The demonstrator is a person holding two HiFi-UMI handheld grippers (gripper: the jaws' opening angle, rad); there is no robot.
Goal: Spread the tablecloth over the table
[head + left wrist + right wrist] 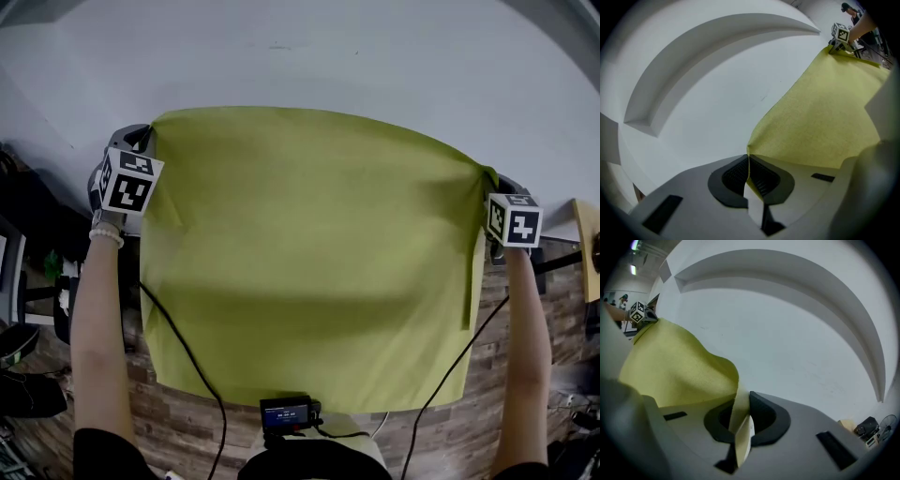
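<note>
A yellow-green tablecloth [309,253] is stretched out flat between my two grippers over the white table [375,66], its near edge hanging toward me. My left gripper [141,141] is shut on the cloth's far left corner, and that corner [749,157] sits pinched between the dark pads [736,176]. My right gripper [492,183] is shut on the far right corner, with a fold of cloth [740,427] clamped between its pads [761,416]. The cloth [825,108] runs across to the right gripper's marker cube [840,33]. The left cube [637,312] shows at the cloth's other end [670,362].
The white table has a curved raised rim [797,273] at its far side. Black cables [187,356] hang over the wooden floor [525,412] near me. A small black device [286,412] sits at my waist. A wooden piece [586,248] stands at the right edge.
</note>
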